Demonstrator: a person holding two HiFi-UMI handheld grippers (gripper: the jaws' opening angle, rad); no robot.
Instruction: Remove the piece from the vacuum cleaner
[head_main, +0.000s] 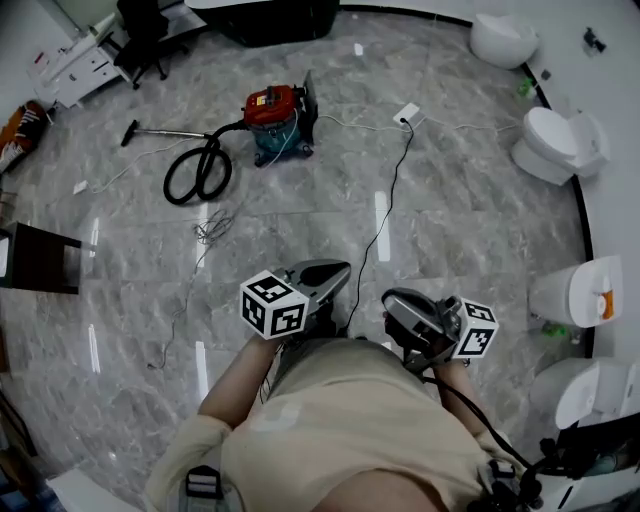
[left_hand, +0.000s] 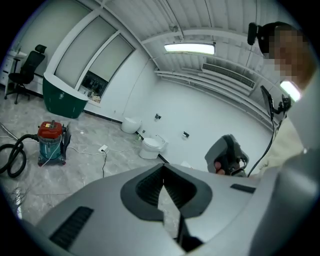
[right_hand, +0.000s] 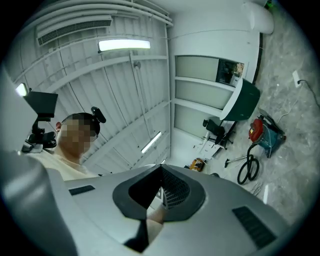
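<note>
Held close to the body, the grey left gripper (left_hand: 162, 187) and grey right gripper (right_hand: 161, 191) are shown closed and empty, presumably for walking. The red-and-teal canister vacuum cleaner (head_main: 278, 118) is seen well apart, across the grey marble floor (head_main: 450, 200).

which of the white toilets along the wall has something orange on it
The third toilet from the top of the head view: an orange patch sits on it. The other three show no orange.
</note>
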